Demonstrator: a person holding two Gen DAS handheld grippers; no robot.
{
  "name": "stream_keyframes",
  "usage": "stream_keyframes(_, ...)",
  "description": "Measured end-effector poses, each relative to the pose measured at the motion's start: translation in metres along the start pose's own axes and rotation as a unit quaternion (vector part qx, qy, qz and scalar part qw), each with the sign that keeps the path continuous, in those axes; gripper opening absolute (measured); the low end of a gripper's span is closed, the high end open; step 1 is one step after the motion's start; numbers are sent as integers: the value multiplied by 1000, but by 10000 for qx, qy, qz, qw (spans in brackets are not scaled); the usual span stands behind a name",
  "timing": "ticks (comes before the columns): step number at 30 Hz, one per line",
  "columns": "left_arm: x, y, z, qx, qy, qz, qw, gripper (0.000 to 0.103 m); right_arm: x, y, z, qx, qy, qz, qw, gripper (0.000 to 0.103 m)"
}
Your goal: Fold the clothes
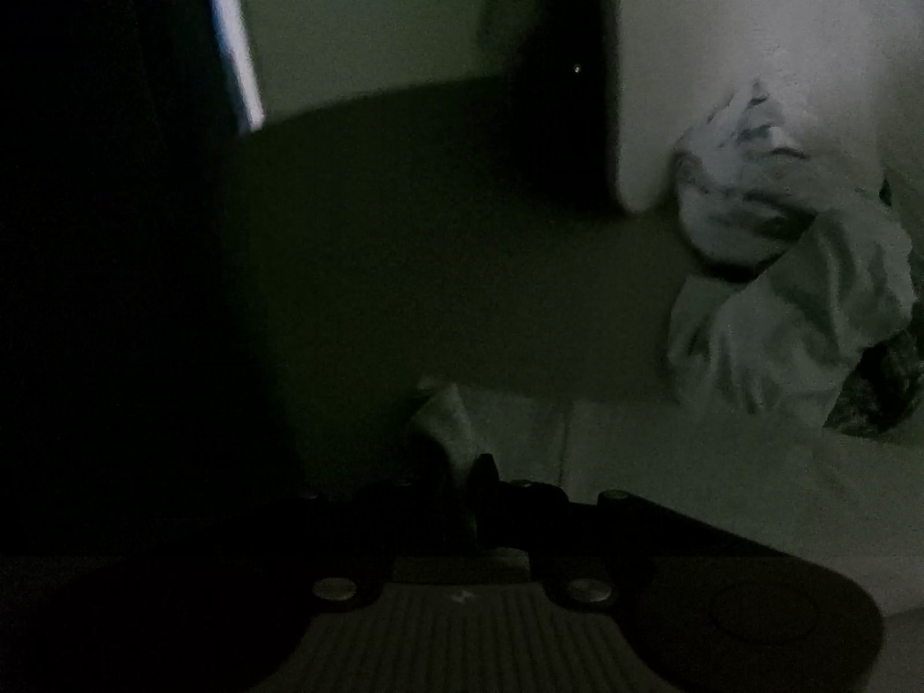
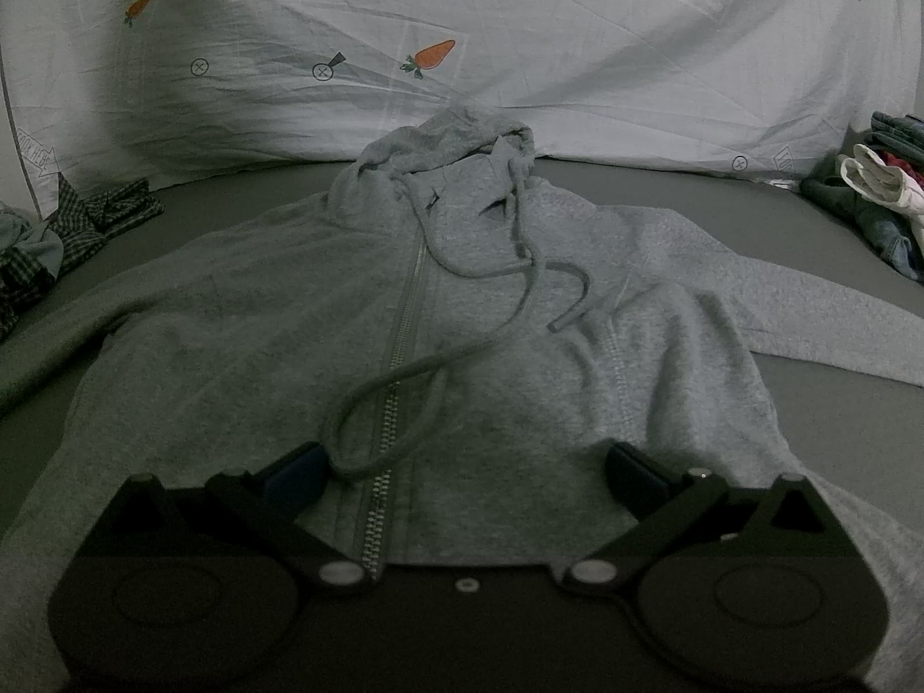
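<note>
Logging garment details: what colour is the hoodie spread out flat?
Plain heathered grey, with a matching grey drawstring and metal zipper; the hoodie shows best in the right wrist view.

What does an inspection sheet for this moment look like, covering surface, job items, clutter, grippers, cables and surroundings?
Surface: dark grey bed surface.
Job's things: grey zip hoodie spread flat, front up, drawstrings loose across the chest.
Clutter: checked garment at left; clothes pile at right.
Grippers: right gripper open over the hoodie hem; left gripper shut on pale fabric.
Cables: nothing seen.
Surroundings: carrot-print sheet behind; left view very dark.
</note>
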State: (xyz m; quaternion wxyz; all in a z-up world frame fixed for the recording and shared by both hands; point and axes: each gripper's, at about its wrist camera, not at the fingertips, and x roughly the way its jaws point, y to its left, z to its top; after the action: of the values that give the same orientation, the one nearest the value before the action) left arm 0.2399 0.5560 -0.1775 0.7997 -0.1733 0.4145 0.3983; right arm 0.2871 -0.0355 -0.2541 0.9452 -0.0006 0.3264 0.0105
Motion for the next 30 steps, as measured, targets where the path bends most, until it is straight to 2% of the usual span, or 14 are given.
stream_keyframes(4,9,-1,-12,237,321,154,9991,22,1,0,0,-5,-4,-1,10000,103)
stream_keyframes(7,6,-10,-13,504,336,325,9976,33,1,0,0,0,-5,-4,10000,103)
stream_keyframes(10,0,-18,-13,635,391,287,9968,43,1,1,0,-3,-7,-5,10000,103)
stream_keyframes(11,-4,-22,-12,687,382,285,9965,45,1,0,0,-2,-8,-6,10000,103)
stream_keyframes(13,-11,-30,-12,806,335,272,9958,55,1,0,0,0,-8,-6,10000,103)
stream_keyframes(17,-27,-47,-14,1110,165,170,9935,59,1,0,-1,29,-28,-22,10000,103)
stream_keyframes(22,-36,-77,-19,1533,-18,-153,9881,65,2,0,0,50,-14,-31,10000,103)
stream_keyframes(27,-45,-103,-28,1797,-100,-910,9795,69,-5,-5,10,162,339,120,9992,103)
stream_keyframes(30,-51,-119,-37,2001,-209,-1352,9702,72,-25,-15,8,374,101,45,9992,103)
